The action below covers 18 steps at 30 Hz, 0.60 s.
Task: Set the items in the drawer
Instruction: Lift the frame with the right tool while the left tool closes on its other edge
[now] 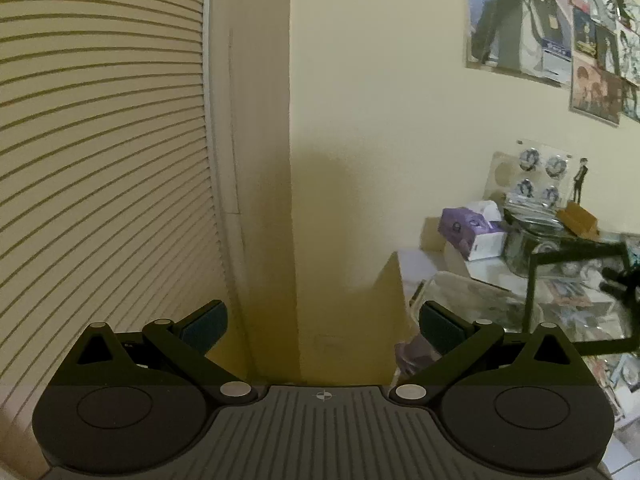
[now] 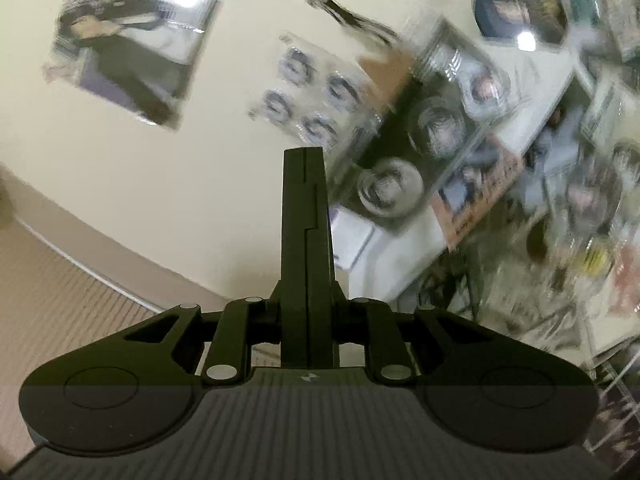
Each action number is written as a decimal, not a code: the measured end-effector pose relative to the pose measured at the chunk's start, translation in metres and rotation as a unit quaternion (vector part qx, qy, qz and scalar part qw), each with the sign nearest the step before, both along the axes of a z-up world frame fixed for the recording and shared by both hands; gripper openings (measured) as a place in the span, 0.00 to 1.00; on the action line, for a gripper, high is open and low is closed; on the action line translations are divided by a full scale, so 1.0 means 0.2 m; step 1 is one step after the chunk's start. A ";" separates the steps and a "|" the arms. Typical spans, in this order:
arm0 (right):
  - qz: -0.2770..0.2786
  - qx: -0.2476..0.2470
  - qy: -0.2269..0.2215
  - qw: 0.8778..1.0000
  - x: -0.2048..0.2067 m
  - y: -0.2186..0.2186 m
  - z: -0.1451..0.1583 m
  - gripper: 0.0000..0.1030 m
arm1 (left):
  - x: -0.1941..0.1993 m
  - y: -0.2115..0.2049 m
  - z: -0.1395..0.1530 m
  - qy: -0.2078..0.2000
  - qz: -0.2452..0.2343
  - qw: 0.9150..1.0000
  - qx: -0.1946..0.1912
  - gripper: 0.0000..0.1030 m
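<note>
The left gripper [image 1: 322, 326] is spread wide with nothing between its fingers, and it faces a bare wall [image 1: 360, 120] beside a slatted door [image 1: 100, 160]. The right gripper [image 2: 306, 168] is clenched, its fingers pressed flat together with nothing visibly caught between them. It is tilted and points up toward the wall and a poster [image 2: 128, 48]. No drawer shows in either view, so I cannot tell where it lies from either gripper. The likely items are the clutter on a white shelf [image 1: 424, 264]: a purple box [image 1: 472, 232], a glass jar [image 1: 532, 240] and a clear case [image 1: 580, 304] of cards and badges. In the left view all of this sits to the right of and slightly beyond the fingers, at the shelf's near left corner and further along it. In the right view the same clutter [image 2: 480, 140] is smeared by motion, up and to the right of the closed tips. The right gripper looks nearer to it, but it would need to open first. The left gripper is already open but must swing right.
</note>
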State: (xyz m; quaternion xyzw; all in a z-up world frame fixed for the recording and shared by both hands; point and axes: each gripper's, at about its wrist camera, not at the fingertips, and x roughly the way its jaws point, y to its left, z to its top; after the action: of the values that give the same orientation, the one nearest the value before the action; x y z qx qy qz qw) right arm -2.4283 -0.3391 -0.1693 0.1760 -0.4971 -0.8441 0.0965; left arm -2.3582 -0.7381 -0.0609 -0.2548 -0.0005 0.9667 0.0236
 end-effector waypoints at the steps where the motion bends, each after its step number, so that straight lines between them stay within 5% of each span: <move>1: -0.003 0.012 0.005 1.000 0.03 0.00 0.04 0.19 | 0.01 -0.01 -0.01 -0.001 -0.005 1.000 0.004 1.00; 6: 0.006 0.012 0.029 0.999 0.14 -0.02 0.16 0.19 | -0.06 -0.02 -0.09 -0.023 -0.111 0.991 0.071 1.00; 8: 0.014 0.028 0.021 0.999 0.13 -0.03 0.18 0.19 | -0.17 0.00 -0.17 -0.056 -0.179 0.973 0.138 1.00; 10: 0.021 0.039 0.014 0.999 0.10 -0.04 0.17 0.19 | -0.30 0.05 -0.27 -0.098 -0.245 0.944 0.201 1.00; 12: 0.023 0.033 0.009 0.999 0.06 -0.04 0.13 0.19 | -0.44 0.15 -0.37 -0.148 -0.275 0.924 0.223 1.00; 15: 0.024 -0.006 0.009 1.000 0.01 -0.02 0.09 0.19 | -0.57 0.26 -0.45 -0.200 -0.298 0.898 0.253 0.97; 18: 0.035 -0.010 0.011 0.999 -0.02 -0.01 0.11 0.19 | -0.60 0.34 -0.47 -0.203 -0.323 0.887 0.258 0.97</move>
State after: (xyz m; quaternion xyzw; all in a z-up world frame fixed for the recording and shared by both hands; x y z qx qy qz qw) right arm -2.4322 -0.3419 -0.1479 0.1829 -0.4981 -0.8371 0.1334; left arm -2.4777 -0.6708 -0.1552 -0.4168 -0.1719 0.7983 0.3992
